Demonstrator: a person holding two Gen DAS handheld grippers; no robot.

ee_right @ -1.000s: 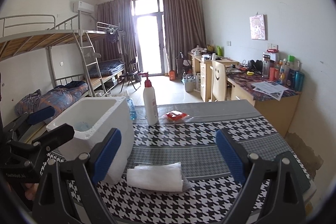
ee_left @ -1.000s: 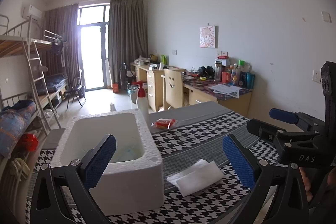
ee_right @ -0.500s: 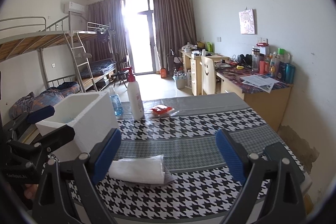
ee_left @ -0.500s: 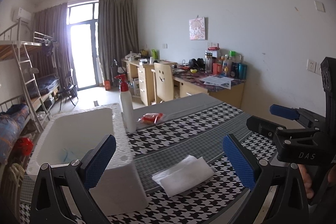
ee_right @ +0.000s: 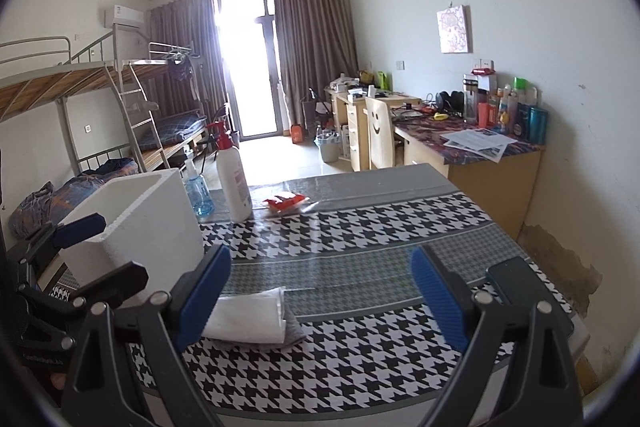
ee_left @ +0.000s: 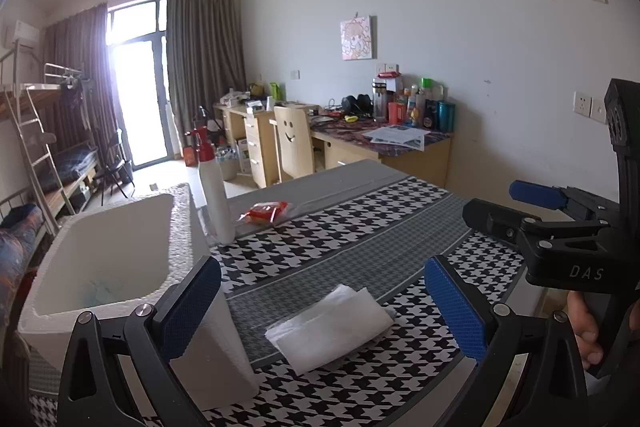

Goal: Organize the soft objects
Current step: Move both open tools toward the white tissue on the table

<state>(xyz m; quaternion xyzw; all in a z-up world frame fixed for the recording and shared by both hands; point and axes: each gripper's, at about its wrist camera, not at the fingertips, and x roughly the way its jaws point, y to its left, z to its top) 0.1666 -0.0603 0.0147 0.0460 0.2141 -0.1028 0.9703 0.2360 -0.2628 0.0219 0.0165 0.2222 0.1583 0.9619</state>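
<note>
Table (ee_left: 360,247), covered in black-and-white houndstooth cloth with grey bands, filling lower part of both views. Bunk bed (ee_right: 80,95) along left wall, desk (ee_right: 472,147) with bottles and papers along right wall, chair (ee_right: 378,139) with smiley face tucked beside it, curtains (ee_right: 312,47) flanking bright balcony door at far end.

White foam box (ee_left: 120,267) standing on left part of table, open at top, something pale blue lying at its bottom, too dim to identify. Same box (ee_right: 140,223) seen from the side in right wrist view.

Left gripper (ee_left: 320,311) held low over near table edge, jaws spread wide, nothing between blue pads. Right gripper (ee_right: 320,295) likewise spread wide and empty; seen from the side in left wrist view (ee_left: 516,205), held by a hand (ee_left: 584,331) at lower right.

Folded white cloth (ee_left: 332,327) lying flat on table, just right of foam box, framed between left gripper's pads but untouched. In right wrist view same cloth (ee_right: 248,319) lying near left pad, resting on a grey piece underneath; contact with the pad not discernible.

White pump bottle (ee_left: 214,187) with red top standing upright behind box, near far grey band. Small clear bottle (ee_right: 197,191) of blue liquid just left of it, close to box's far corner. Red packet (ee_left: 266,211) in clear wrap lying flat just right of pump bottle.
</note>
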